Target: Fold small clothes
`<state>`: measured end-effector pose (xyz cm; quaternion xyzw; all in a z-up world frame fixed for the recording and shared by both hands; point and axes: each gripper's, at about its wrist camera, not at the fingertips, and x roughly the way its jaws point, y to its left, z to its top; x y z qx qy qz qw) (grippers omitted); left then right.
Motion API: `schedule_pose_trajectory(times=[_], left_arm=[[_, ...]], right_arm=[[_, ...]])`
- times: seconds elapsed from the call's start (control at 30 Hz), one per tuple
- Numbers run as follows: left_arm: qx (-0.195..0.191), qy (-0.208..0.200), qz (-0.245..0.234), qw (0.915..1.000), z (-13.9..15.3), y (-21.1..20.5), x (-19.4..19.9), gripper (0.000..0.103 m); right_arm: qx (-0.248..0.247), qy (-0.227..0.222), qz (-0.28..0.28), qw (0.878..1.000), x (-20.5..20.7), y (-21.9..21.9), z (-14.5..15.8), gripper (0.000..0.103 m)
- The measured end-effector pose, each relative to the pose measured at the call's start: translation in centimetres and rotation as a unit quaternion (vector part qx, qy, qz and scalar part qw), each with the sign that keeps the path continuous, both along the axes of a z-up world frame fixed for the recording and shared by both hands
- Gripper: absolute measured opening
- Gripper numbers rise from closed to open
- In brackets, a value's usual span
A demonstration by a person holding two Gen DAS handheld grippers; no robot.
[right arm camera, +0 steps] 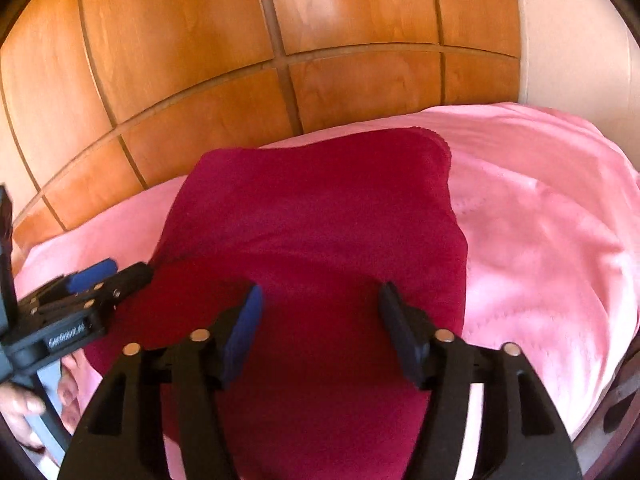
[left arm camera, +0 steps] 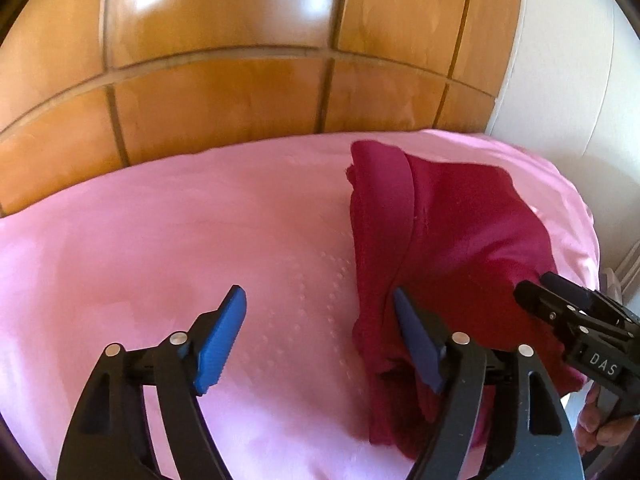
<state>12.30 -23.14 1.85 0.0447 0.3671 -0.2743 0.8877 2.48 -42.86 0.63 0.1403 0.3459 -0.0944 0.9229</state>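
Note:
A dark red garment (left arm camera: pixel 460 220) lies in layers on a pink sheet (left arm camera: pixel 160 240), with one flap folded over along its left side. My left gripper (left arm camera: pixel 319 294) is open, its left finger over the bare sheet and its right finger (left arm camera: pixel 416 340) at the garment's left edge, nothing pinched. In the right wrist view the same garment (right arm camera: pixel 320 208) fills the middle, and my right gripper (right arm camera: pixel 321 291) hangs open just above it, with cloth below the gap but not held. Each gripper shows in the other's view: the right gripper (left arm camera: pixel 536 283) at the garment's right edge, the left gripper (right arm camera: pixel 124 270) at its left edge.
A wall of orange-brown wooden panels (left arm camera: pixel 240 100) rises right behind the sheet's far edge. A pale wall (left arm camera: pixel 560 80) stands at the right. A person's hand (right arm camera: pixel 20 404) holds the left gripper's handle. The pink sheet (right arm camera: pixel 540 220) stretches out to the right of the garment.

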Motion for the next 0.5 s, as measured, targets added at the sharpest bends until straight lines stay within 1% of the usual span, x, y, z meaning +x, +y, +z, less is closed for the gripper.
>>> schedule_pose_trajectory(times=[0.1, 0.2, 0.37, 0.5], left_arm=[[-0.006, -0.011, 0.012, 0.9999, 0.9, 1.4, -1.2, 0.075], [-0.006, -0.019, 0.023, 0.9995, 1.4, 2.4, -2.2, 0.078], [-0.003, -0.029, 0.041, 0.9987, 2.1, 4.1, -3.9, 0.078], [-0.004, -0.038, 0.056, 0.9977, 2.6, 5.6, -5.3, 0.079]], right_arm=[[-0.011, -0.002, -0.01, 1.0, -0.3, 0.8, 0.5, 0.079], [-0.018, -0.003, -0.021, 1.0, -1.1, 1.9, 0.9, 0.084], [-0.03, 0.009, -0.036, 0.999, -2.0, 4.2, 1.2, 0.09], [-0.05, 0.008, -0.042, 0.998, -3.2, 5.8, 1.2, 0.097]])
